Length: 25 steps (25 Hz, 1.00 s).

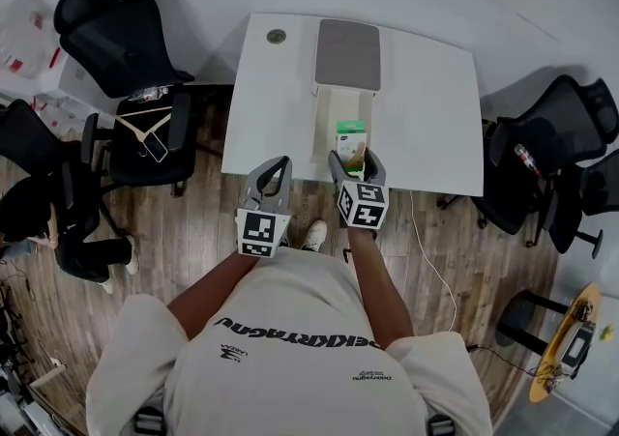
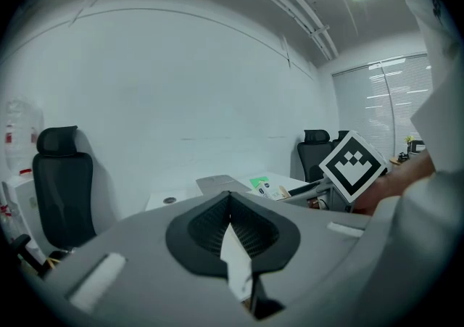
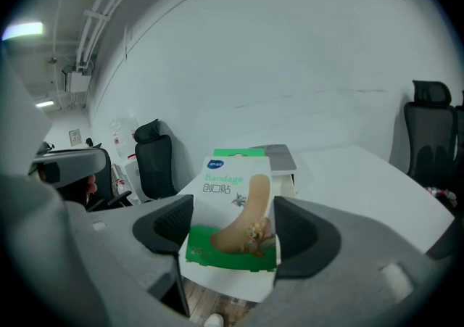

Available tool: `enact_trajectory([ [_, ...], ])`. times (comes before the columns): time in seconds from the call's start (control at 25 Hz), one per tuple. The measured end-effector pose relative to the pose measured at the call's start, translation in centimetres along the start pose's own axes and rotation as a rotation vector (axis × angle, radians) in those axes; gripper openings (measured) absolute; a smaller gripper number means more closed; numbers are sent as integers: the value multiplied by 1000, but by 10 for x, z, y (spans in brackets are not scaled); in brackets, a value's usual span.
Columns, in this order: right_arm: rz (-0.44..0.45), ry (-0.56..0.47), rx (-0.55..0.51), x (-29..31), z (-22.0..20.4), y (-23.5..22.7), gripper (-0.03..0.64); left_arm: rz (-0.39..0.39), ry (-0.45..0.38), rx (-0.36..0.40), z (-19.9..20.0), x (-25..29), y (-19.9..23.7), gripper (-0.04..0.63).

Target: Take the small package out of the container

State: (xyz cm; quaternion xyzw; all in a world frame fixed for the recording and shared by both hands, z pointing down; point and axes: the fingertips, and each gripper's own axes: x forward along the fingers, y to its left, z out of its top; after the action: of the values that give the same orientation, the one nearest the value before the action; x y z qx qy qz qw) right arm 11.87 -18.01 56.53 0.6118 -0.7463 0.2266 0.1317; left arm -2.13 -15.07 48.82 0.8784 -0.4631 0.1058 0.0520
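One pair does the work: my right tongs [image 1: 356, 166] clamp the small package [image 1: 351, 140] upright by its lower part, seemingly lifted above the container's [image 1: 327, 120] near end. My left tongs [image 1: 273, 173] hang closed and empty beside the tabletop [image 1: 430, 105] edge.

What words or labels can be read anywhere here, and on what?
"Bandage": front of the small package, held in the right gripper.
"创口贴": just below it, on the same package.
Print on the person's shirt: upside down, too blurred to read.
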Motion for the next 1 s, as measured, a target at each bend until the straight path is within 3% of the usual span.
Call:
enact_trajectory([
  [1.0, 11, -209, -58, -43, 53, 22, 341, -38, -37, 6, 13, 12, 4, -14],
])
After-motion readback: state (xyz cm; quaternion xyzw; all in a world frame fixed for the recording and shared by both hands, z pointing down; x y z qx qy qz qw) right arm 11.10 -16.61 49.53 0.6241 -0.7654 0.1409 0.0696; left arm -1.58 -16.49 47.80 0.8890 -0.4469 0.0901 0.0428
